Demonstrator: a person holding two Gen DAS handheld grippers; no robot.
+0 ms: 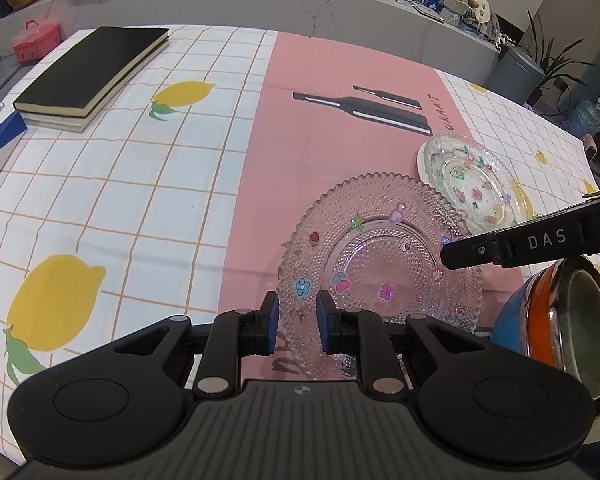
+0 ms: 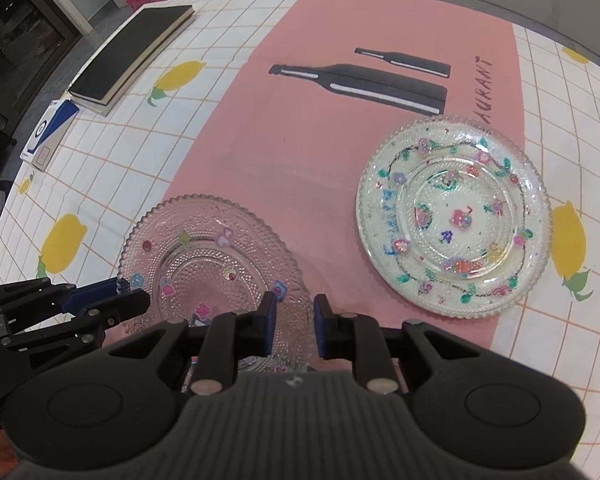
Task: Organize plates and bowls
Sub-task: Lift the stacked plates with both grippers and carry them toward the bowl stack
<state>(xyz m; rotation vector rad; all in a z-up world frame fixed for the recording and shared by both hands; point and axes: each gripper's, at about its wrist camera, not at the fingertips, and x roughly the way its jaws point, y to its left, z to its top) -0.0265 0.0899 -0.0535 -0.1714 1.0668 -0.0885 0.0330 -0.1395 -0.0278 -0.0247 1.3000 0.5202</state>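
A clear beaded glass plate with small coloured stickers lies on the pink mat, near the front. My left gripper is shut on its near left rim, with glass filling the gap between the blue pads. In the right wrist view the same plate has its near right rim between the pads of my right gripper, which is shut on it. A second glass plate with floral paint rests on a white plate to the right. An orange and blue steel-lined bowl stands at the near right.
Two black books lie stacked at the far left, and a blue box sits next to them. A red case stands beyond the table. The lemon-print cloth covers the table around the pink mat.
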